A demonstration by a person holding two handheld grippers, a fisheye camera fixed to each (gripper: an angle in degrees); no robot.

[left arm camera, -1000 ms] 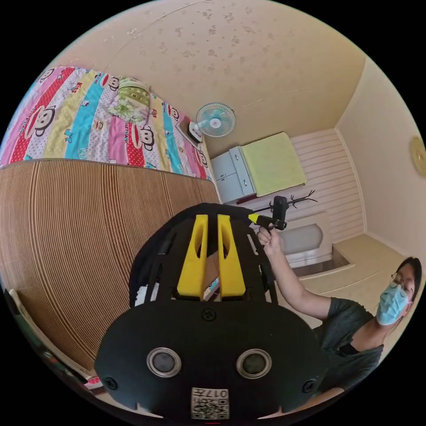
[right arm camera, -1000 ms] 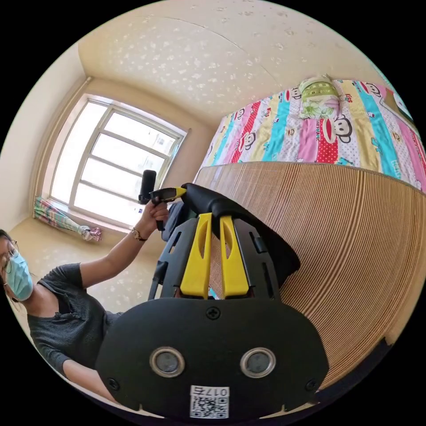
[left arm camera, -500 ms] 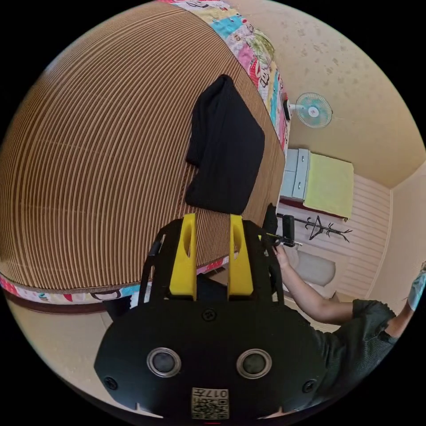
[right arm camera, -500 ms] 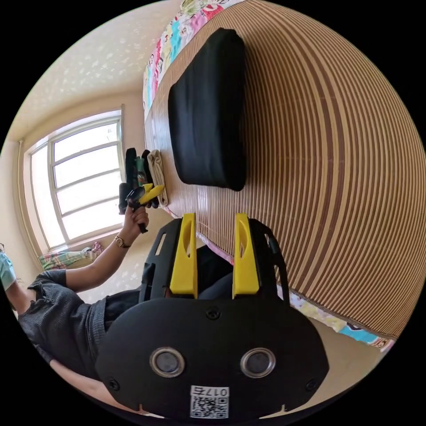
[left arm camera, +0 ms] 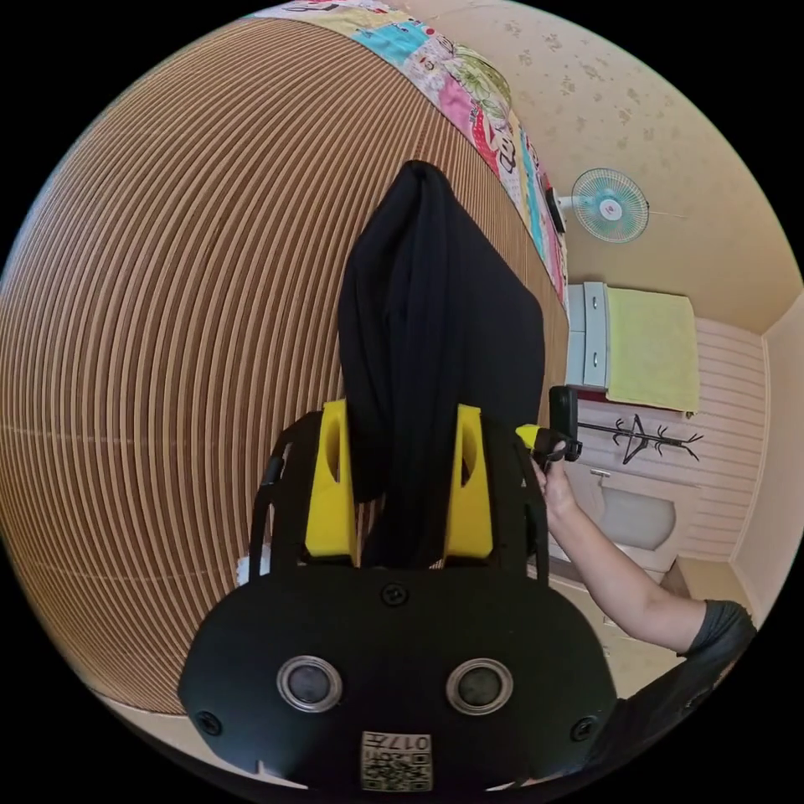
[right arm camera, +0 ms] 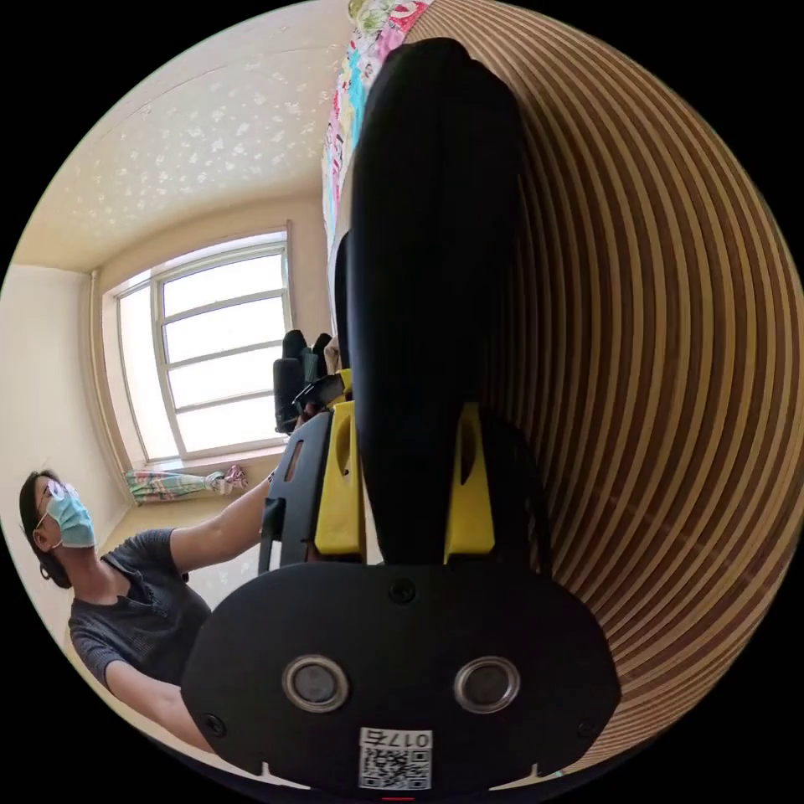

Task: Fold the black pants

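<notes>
On the striped bamboo mat [left arm camera: 167, 335] covering the bed, the black pants [left arm camera: 435, 335] are sitting as a folded bundle, and both claws are right up against its near end.

From the left gripper view, the left claw [left arm camera: 400, 494] has its yellow jaws spread pretty wide, and the near edge of the pants sits in the gap between them. The cloth looks bunched into vertical folds there. Can't honestly say the jaws are pressing on it, more like they're straddling it. Off to the side you can see the person's hand [left arm camera: 554, 490] holding the right claw [left arm camera: 536, 435] at the far corner of the bundle; its jaws are too small to tell how they stand from this angle.

Right gripper view is similar: the right claw's jaws are wide too, with the rounded, thick fold of the pants running between them and out across the mat. Looks smooth and puffy from this side. The left claw [right arm camera: 339, 383] pokes in beside the bundle, with the person's arm [right arm camera: 222, 528] reaching up to it.

Other stuff around: a cartoon-print quilt [left arm camera: 469, 92] past the mat, a small wall fan [left arm camera: 610, 205], a cabinet with a yellow cloth [left arm camera: 649, 347] over it, and a big window [right arm camera: 218, 343] on the other side.
</notes>
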